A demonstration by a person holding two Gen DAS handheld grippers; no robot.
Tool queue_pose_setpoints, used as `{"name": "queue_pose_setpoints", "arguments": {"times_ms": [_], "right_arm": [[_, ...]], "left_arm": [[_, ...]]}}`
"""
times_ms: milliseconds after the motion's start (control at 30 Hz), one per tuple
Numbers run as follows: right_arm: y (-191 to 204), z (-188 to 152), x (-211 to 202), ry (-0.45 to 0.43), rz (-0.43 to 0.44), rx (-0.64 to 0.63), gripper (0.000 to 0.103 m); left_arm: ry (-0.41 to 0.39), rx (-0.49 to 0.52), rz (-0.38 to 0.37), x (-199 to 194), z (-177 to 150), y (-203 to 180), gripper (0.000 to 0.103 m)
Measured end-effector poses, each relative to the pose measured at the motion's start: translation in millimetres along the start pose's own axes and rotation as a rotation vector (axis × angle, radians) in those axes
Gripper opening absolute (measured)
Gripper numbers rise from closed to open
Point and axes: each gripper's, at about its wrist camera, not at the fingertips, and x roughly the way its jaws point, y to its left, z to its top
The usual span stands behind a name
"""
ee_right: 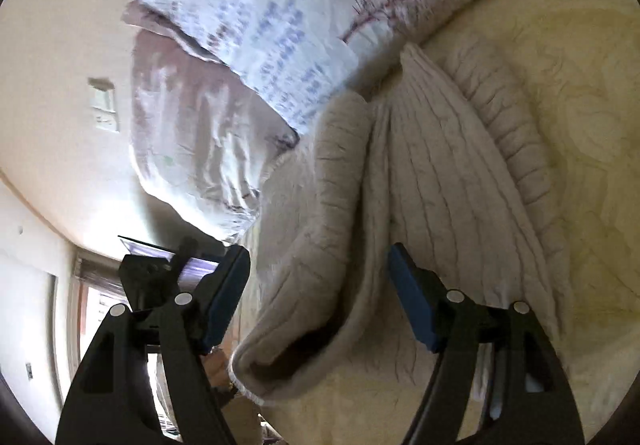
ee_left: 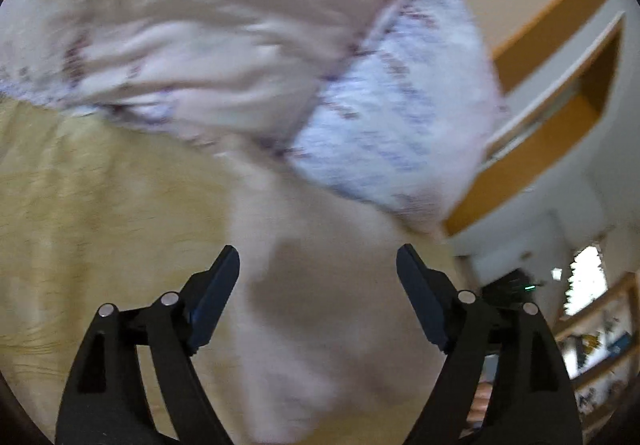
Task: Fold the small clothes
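A beige ribbed knit garment (ee_right: 432,173) lies rumpled on a yellow bedsheet (ee_right: 580,105), one thick cuffed edge rolled over toward the camera. My right gripper (ee_right: 317,249) is open just above it; the rolled edge shows between the fingers, but the pads do not press on it. In the blurred left wrist view the same pale garment (ee_left: 320,305) spreads below my left gripper (ee_left: 317,249), which stands wide open with nothing held. The yellow sheet (ee_left: 100,205) fills the left side of that view.
A lavender-patterned pillow (ee_right: 260,25) and a pinkish quilt (ee_left: 200,25) lie against the far side of the garment. A wooden-trimmed wall shelf (ee_left: 560,85) and a bookshelf (ee_left: 600,345) stand beyond the bed. A wall switch (ee_right: 105,105) shows at left.
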Motion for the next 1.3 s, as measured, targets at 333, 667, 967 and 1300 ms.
{"name": "queue_pose_setpoints", "arguments": {"times_ms": [333, 667, 967, 1300], "right_arm": [[5.4, 19.4, 35.1, -0.01, -0.105, -0.028, 0.031], [86.7, -3.6, 0.9, -0.23, -0.364, -0.535, 0.015], [61.5, 8.7, -34.1, -0.307, -0.448, -0.495, 0.015], [-10.6, 22.3, -61.7, -0.326, -0.405, -0.216, 0.038]], "left_arm": [[0.137, -0.022, 0.021, 41.1, -14.2, 14.7, 0.081], [0.111, -0.055, -0.019, 25.2, -8.0, 16.6, 0.086], [0.171, -0.02, -0.044, 41.1, -21.6, -3.3, 0.086], [0.226, 0.002, -0.067, 50.3, -41.4, -18.3, 0.086]]}}
